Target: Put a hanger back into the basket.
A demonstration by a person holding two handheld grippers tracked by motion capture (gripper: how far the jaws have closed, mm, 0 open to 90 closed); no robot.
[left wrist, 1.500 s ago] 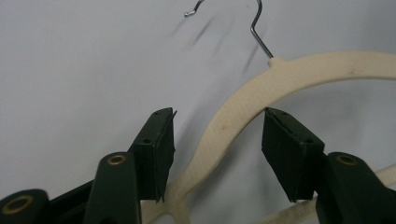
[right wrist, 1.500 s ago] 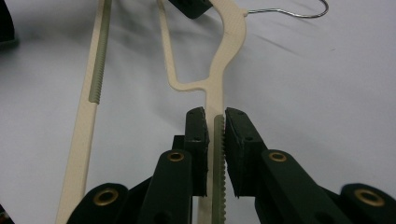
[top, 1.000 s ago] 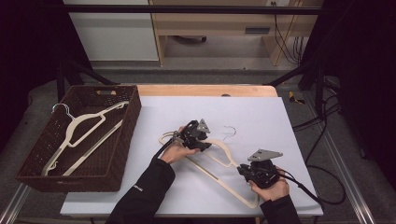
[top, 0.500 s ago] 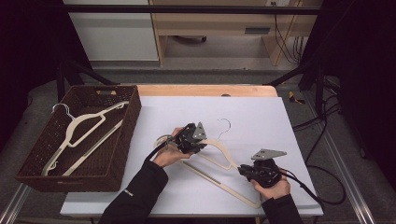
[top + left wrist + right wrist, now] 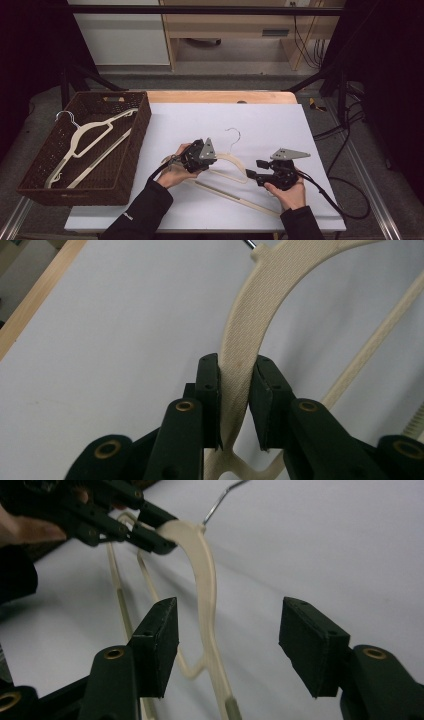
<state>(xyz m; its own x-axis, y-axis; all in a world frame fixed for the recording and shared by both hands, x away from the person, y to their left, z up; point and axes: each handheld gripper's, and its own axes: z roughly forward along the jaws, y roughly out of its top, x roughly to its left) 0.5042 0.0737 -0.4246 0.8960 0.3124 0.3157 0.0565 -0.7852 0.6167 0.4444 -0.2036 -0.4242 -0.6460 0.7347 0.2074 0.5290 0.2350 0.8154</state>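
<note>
Cream hanger (image 5: 235, 167) lies on the white table (image 5: 280, 125) just below the centre of the high view, its wire hook (image 5: 234, 136) pointing toward the top of the frame. At the hanger's left shoulder, the left gripper (image 5: 200, 156) is clenched on the flat cream arm; in the left gripper view both pads press that arm (image 5: 239, 375) between them. The right gripper (image 5: 252, 175) sits right of centre with its jaws spread wide, and the hanger's other arm (image 5: 207, 605) runs through the gap, touching neither pad. At the left edge of the high view, a brown wicker basket (image 5: 132, 150) holds another cream hanger (image 5: 87, 137).
</note>
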